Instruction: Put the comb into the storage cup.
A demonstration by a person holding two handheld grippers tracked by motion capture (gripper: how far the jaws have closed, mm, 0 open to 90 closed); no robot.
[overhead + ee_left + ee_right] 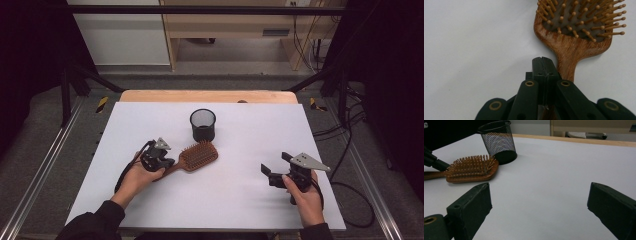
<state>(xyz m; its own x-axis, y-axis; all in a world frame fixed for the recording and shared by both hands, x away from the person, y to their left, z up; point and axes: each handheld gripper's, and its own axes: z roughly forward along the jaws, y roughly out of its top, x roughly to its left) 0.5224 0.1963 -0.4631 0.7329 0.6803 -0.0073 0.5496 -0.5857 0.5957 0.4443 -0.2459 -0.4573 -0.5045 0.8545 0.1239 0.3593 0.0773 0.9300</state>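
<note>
Left gripper (543,62): clenched, jaws pressed together over the handle, left of centre.
Right gripper (539,202): released, jaws wide, near right.
Hairbrush (199,155): flat, bristles up, centre.
Mesh cup (203,125): just beyond brush.

Table: I see a white rectangular tabletop (260,200) with a light wooden edge strip (207,96) along its far side.
Floor: I note grey carpet (45,145), with yellow-black hazard tape marks (101,104) beside the table.
Frame: black metal bars (200,9) overhead; silver rails (40,175) flank the table.
Far wall: pale wooden cabinet (230,25), white panel (120,35).
Right floor: black cables (345,130).
Light: even, dim at the sides.
</note>
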